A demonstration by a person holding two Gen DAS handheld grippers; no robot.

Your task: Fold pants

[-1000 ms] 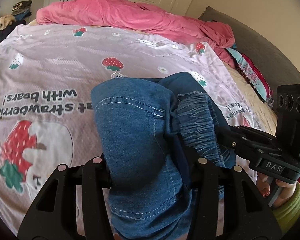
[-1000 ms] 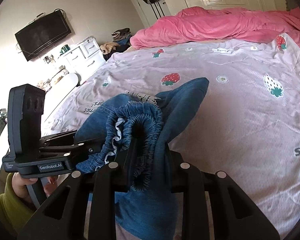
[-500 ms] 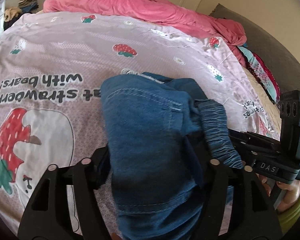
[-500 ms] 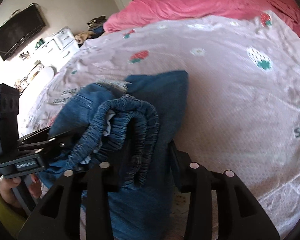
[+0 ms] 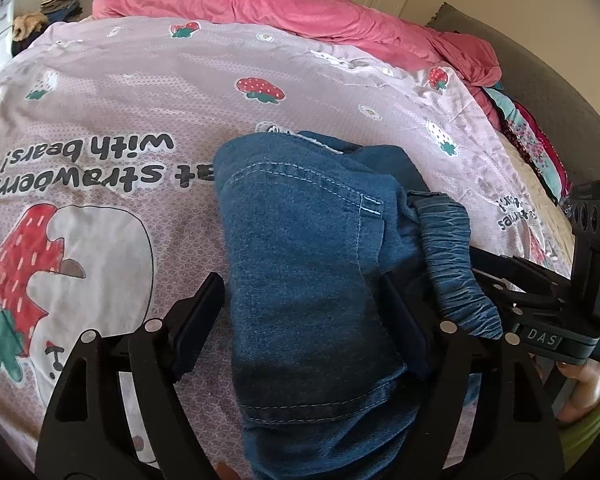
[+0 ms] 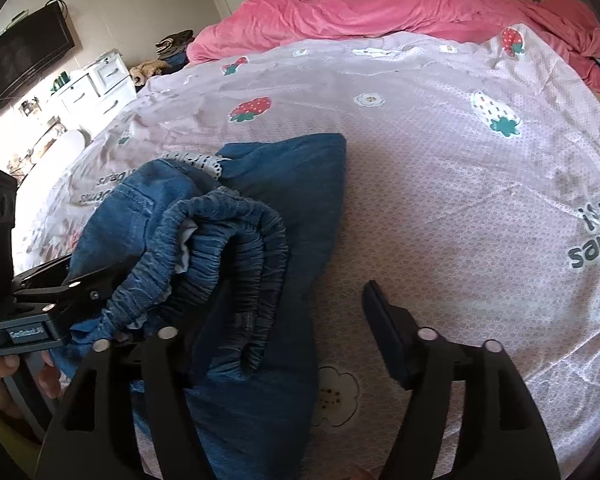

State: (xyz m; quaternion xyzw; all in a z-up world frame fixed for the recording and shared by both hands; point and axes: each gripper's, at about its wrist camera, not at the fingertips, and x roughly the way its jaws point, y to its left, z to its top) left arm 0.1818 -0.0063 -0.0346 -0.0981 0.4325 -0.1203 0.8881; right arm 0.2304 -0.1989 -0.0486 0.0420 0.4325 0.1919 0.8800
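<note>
Blue denim pants point(image 5: 300, 220) lie folded in a thick bundle on the bed, with the gathered elastic waistband point(image 6: 235, 240) looped on top. My left gripper point(image 5: 300, 280) straddles the bundle and its jaws are opening. The left pad stands just clear of the denim, and the right pad is at the cloth's edge. My right gripper point(image 6: 295, 292) is opening too. Its right pad stands free over the sheet, and its left finger is partly buried under the waistband. Each gripper shows in the other's view: the right gripper point(image 5: 496, 276) and the left gripper point(image 6: 71, 280).
The lilac strawberry-print bedspread point(image 5: 139, 92) covers the bed, with a crumpled pink duvet point(image 6: 380, 12) along the far side. Patterned fabrics point(image 5: 532, 136) lie at the right edge. A wall TV point(image 6: 23, 60) and white drawers point(image 6: 91, 88) stand left of the bed. A person's hand point(image 5: 580, 384) holds the right gripper.
Both grippers have sunk toward the bed and their jaws have spread from a pinch on the denim. The bundle has settled onto the bedspread.
</note>
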